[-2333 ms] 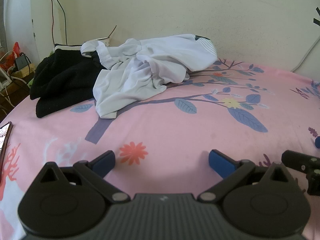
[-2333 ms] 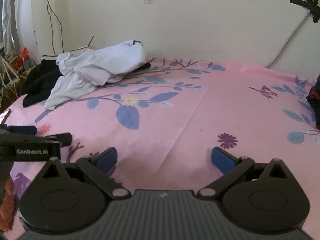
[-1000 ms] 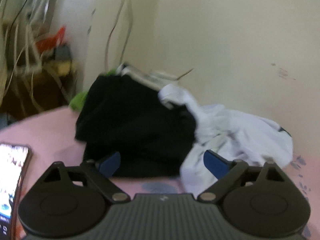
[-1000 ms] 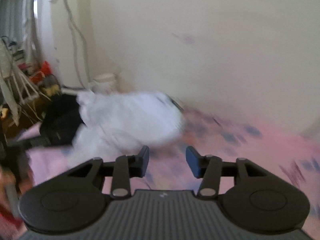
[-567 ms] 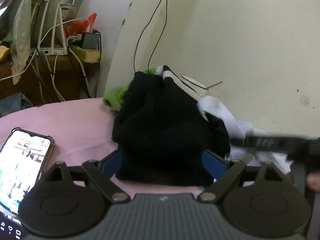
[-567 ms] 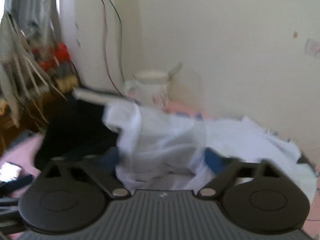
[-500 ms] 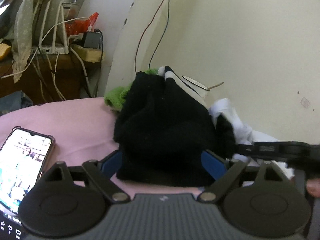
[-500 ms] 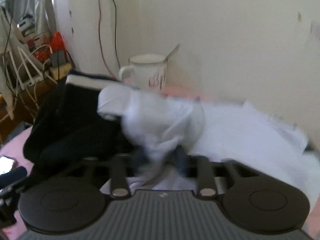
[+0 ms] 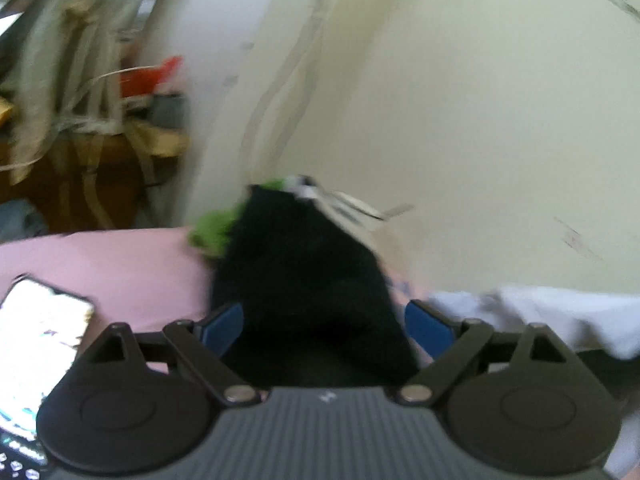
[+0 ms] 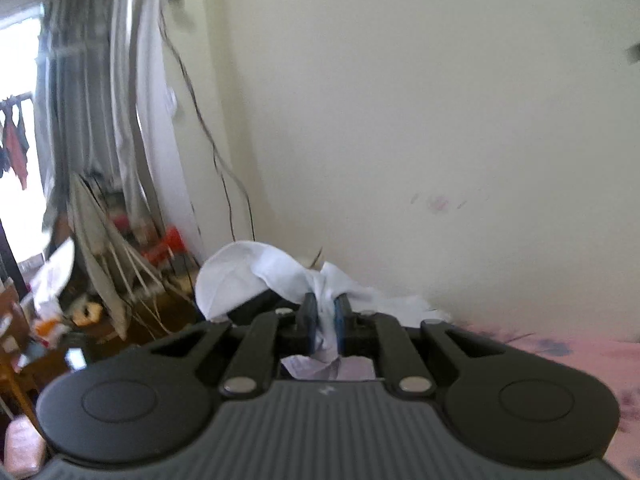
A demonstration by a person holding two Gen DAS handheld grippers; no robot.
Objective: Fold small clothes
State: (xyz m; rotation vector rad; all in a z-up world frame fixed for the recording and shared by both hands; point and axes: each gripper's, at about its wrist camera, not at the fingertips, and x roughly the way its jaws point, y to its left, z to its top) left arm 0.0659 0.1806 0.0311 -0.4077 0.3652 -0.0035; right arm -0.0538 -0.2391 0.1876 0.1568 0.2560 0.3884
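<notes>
My right gripper [image 10: 325, 314] is shut on a white garment [image 10: 248, 276], which bunches between the blue pads and is lifted off the pink bed; part of it trails to the right. In the left wrist view my left gripper [image 9: 324, 320] is open, its blue pads on either side of a black garment [image 9: 308, 288] heaped on the bed. The white garment [image 9: 540, 312] shows blurred at the right of that view.
A phone [image 9: 36, 336] with a lit screen lies on the pink bedsheet [image 9: 112, 264] at the left. A green cloth [image 9: 216, 228] lies behind the black heap. Cables, a wooden shelf [image 9: 100, 152] and clutter stand beyond the bed's left edge. The cream wall is close behind.
My right gripper has closed on the white garment and lifted it off the black heap. My left gripper stays open near the black garment; both views are blurred by motion.
</notes>
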